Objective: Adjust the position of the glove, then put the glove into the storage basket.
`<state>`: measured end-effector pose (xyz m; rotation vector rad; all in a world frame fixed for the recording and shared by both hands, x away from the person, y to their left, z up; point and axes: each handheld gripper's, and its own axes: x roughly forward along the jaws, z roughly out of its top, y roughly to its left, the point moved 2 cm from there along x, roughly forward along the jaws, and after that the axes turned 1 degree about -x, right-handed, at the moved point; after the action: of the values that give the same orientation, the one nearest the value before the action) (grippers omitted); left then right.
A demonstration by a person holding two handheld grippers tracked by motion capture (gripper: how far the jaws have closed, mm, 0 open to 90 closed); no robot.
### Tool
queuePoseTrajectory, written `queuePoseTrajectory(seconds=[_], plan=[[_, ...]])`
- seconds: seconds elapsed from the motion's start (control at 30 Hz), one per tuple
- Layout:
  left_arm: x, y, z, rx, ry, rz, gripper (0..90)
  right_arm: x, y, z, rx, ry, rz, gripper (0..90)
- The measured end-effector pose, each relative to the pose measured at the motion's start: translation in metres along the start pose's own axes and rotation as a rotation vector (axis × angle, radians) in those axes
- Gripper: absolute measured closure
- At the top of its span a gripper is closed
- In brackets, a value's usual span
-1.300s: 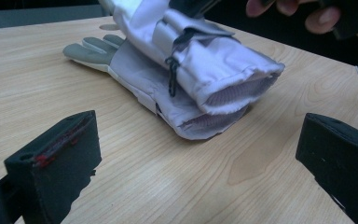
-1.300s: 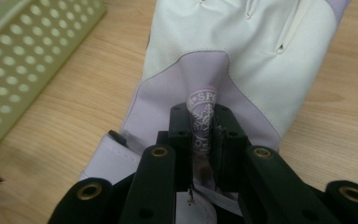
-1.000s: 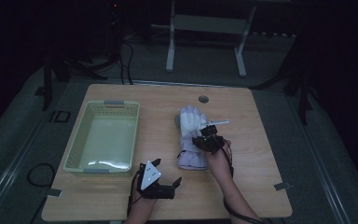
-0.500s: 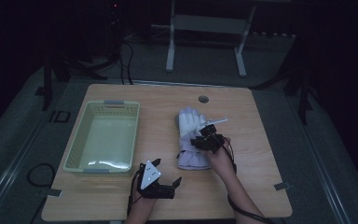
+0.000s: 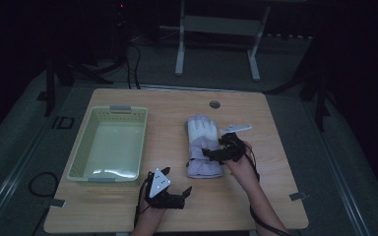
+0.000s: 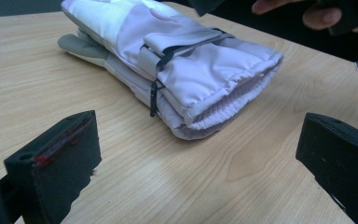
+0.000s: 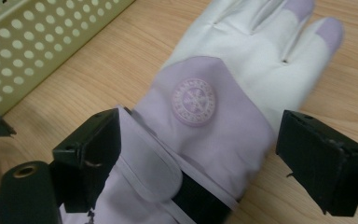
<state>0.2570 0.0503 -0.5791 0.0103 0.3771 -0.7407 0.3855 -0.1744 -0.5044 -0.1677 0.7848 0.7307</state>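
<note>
The left tool is waiting released at the near bench edge. Beyond it, the right tool, jaws just opened, is straddling the gloves without gripping. Next probably: closing on them for the basket.

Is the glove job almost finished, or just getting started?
Just getting started, it seems. Done: the pair of gloves lies stacked on the table. In hand: nothing; the right gripper has just been opening, its fingers either side of the top glove's wrist. The left gripper waits open. Probably left: moving the gloves into the empty basket.
</note>
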Motion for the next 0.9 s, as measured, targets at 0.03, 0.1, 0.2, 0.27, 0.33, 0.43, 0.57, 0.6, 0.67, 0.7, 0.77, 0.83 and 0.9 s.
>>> queuePoseTrajectory(seconds=[0.03,0.1,0.2,0.27,0.33,0.43,0.57,0.6,0.67,0.7,0.77,0.83,0.9], plan=[[0.000,0.000,0.000,0.005,0.005,0.001,0.0,-0.002,-0.001,0.000,0.000,-0.012,-0.001,13.3],[0.001,-0.001,0.000,0.008,0.010,-0.005,0.0,-0.005,-0.003,-0.002,-0.003,-0.016,0.013,13.8],[0.001,0.000,0.001,-0.004,-0.013,-0.010,0.0,-0.009,-0.005,-0.004,-0.026,0.001,0.004,14.5],[0.001,0.001,0.001,-0.022,-0.014,-0.017,0.0,-0.012,-0.006,-0.006,-0.028,-0.004,0.005,14.5],[-0.001,0.001,0.005,-0.020,0.003,-0.032,0.0,-0.018,-0.007,-0.006,-0.053,-0.041,0.009,14.5],[-0.004,0.000,0.016,-0.017,-0.021,-0.055,0.0,-0.027,-0.009,-0.006,-0.140,-0.106,-0.040,14.4],[-0.005,0.000,0.031,-0.029,-0.006,-0.091,0.0,-0.037,-0.017,-0.006,-0.179,-0.147,-0.097,14.4],[-0.005,0.000,0.033,-0.030,-0.001,-0.088,0.0,-0.039,-0.019,-0.006,-0.176,-0.153,-0.094,14.4],[-0.003,0.003,0.039,-0.047,0.011,-0.087,0.0,-0.042,-0.022,-0.007,-0.190,-0.185,-0.114,14.4],[-0.002,0.005,0.041,-0.054,0.018,-0.088,0.0,-0.042,-0.024,-0.007,-0.192,-0.176,-0.118,14.3],[0.001,0.007,0.047,-0.060,0.034,-0.066,0.0,-0.042,-0.027,-0.008,-0.180,-0.170,-0.117,14.4],[0.005,0.010,0.052,-0.089,0.057,-0.070,0.0,-0.042,-0.029,-0.008,-0.171,-0.173,-0.122,14.3],[0.008,0.013,0.057,-0.109,0.081,-0.071,0.0,-0.040,-0.031,-0.008,-0.144,-0.179,-0.115,13.8]])
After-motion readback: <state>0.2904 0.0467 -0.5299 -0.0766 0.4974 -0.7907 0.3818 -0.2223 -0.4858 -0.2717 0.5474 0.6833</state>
